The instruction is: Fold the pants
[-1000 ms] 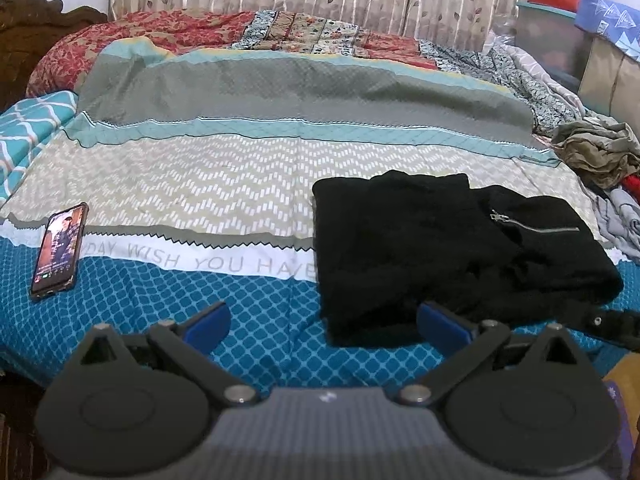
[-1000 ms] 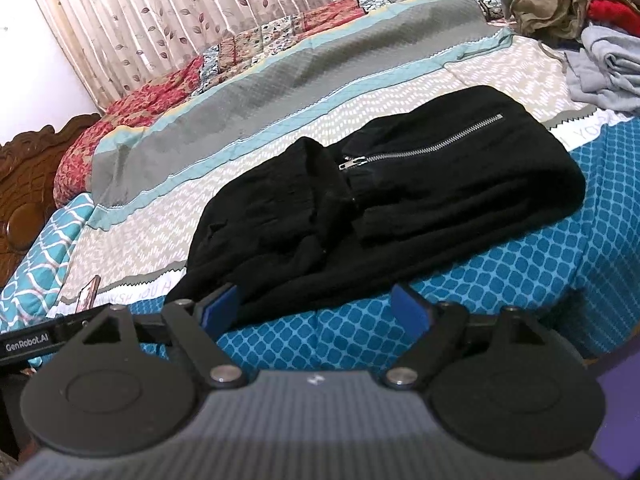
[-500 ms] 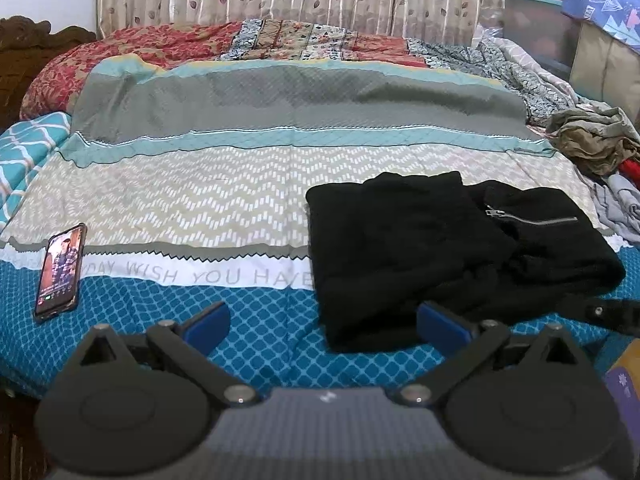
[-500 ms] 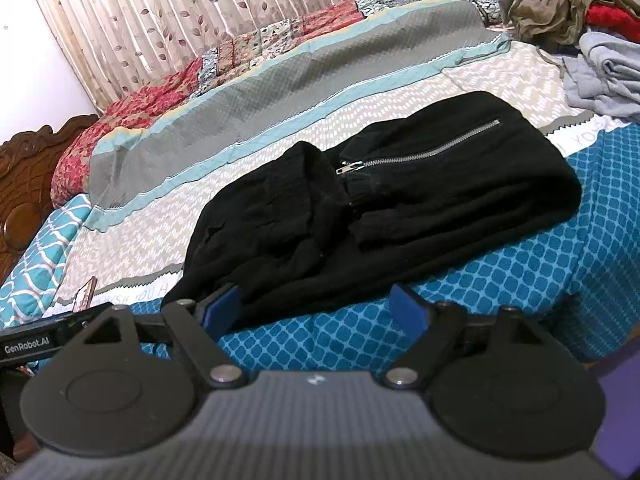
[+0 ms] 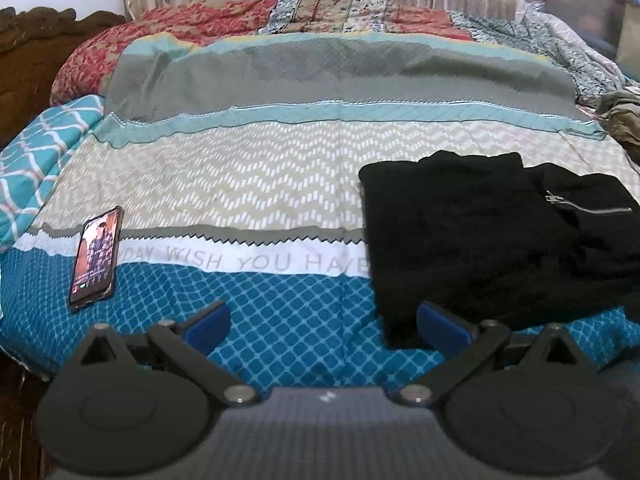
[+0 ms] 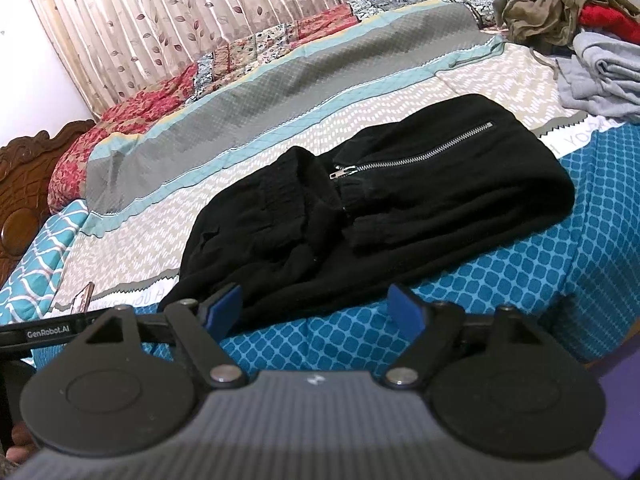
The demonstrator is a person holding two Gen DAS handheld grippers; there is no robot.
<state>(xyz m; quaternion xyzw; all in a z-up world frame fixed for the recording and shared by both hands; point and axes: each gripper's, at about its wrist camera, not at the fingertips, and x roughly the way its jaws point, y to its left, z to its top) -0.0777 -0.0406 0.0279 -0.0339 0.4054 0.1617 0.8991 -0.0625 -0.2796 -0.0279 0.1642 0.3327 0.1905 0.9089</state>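
- The bed [image 5: 256, 184] fills both views, its striped and patterned cover spread flat; it serves as the folding surface, which is likely why the middle is kept bare.
- The black pants [image 5: 480, 240] lie at about 3 o'clock in the left wrist view and at centre in the right wrist view [image 6: 380, 204]. They sit near the bed's front edge, already doubled into a compact, thick bundle with the zipper [image 6: 416, 156] on top, so the fold looks nearly or fully finished.
- A loose pile of clothes [image 6: 568, 12] sits at 1 o'clock in the right wrist view, well apart from the pants, probably waiting its turn.
- The left gripper [image 5: 322, 322] hangs over the blue checked strip with its fingers spread wide and nothing between them.
- The right gripper [image 6: 316, 308] is just short of the pants' near edge, fingers wide apart and empty; its left finger overlaps the cloth in view, though contact cannot be told.
- A phone [image 5: 96, 258] lies at 9 o'clock, screen lit, well clear of the work.
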